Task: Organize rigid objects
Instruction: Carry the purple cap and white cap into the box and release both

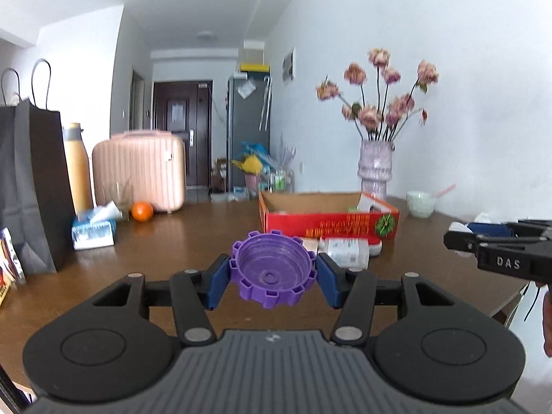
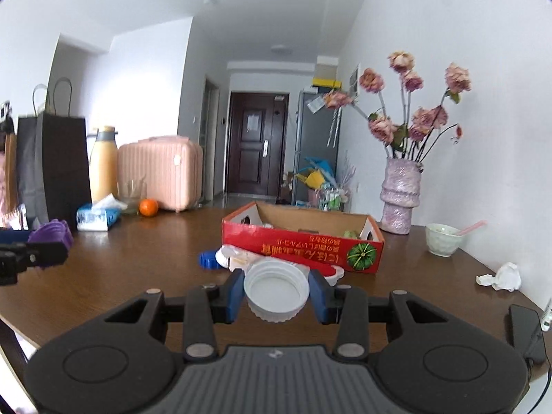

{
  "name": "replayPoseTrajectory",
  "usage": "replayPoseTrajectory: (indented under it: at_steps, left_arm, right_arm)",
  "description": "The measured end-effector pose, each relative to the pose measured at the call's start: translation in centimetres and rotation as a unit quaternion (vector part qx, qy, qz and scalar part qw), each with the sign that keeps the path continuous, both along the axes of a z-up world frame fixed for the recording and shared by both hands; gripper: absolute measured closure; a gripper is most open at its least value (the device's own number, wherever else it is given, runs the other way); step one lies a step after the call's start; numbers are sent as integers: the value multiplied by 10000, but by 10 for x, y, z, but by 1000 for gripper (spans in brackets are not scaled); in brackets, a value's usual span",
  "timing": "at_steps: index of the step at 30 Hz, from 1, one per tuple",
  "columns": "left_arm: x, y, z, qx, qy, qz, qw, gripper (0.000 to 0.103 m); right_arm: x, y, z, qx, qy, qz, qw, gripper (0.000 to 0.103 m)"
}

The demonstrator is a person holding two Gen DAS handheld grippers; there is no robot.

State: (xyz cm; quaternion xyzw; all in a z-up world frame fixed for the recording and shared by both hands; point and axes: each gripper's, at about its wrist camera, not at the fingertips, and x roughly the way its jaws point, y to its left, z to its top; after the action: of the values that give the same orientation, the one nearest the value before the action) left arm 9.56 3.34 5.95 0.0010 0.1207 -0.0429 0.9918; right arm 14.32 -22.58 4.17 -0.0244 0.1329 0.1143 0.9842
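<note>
Left tool (image 1: 272, 277) clamped the purple cap (image 1: 272, 269), right tool (image 2: 276, 291) the white lid (image 2: 276, 289), seemingly for the far red box (image 2: 303, 241).

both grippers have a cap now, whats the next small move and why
Probably carry both forward over the open red box and release there. The left gripper is shut on the purple notched cap, the right gripper on the white cap; both are lifted off the table, with the box just ahead.
</note>
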Motion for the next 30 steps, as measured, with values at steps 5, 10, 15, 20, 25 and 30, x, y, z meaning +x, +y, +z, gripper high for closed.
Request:
replayPoseTrajectory:
  at_steps: [5,10,15,20,25,30]
  left_arm:
    - [-2,-4,12,-35,-247,-19,9997,49]
    - [12,-7,14,-30,-235,-14,9997,49]
    - [32,-7,13,-63,-183,16,9998,49]
    - [61,-2,16,-122,-147,106,9998,49]
    - [96,1,24,-201,-250,114,9994,49]
    - [155,0,32,-278,-259,26,9993,49]
  right_arm:
    - [-21,-11,10,210,-477,-100,9986,64]
    - [-18,-18,11,354,-577,-187,9975,64]
    - [-6,-22,4,466,-608,-242,9968,64]
    - [12,-25,1,467,-569,-269,9969,64]
    - [49,-28,10,449,-633,-326,9965,64]
    - [97,-31,26,381,-832,-280,9954,64]
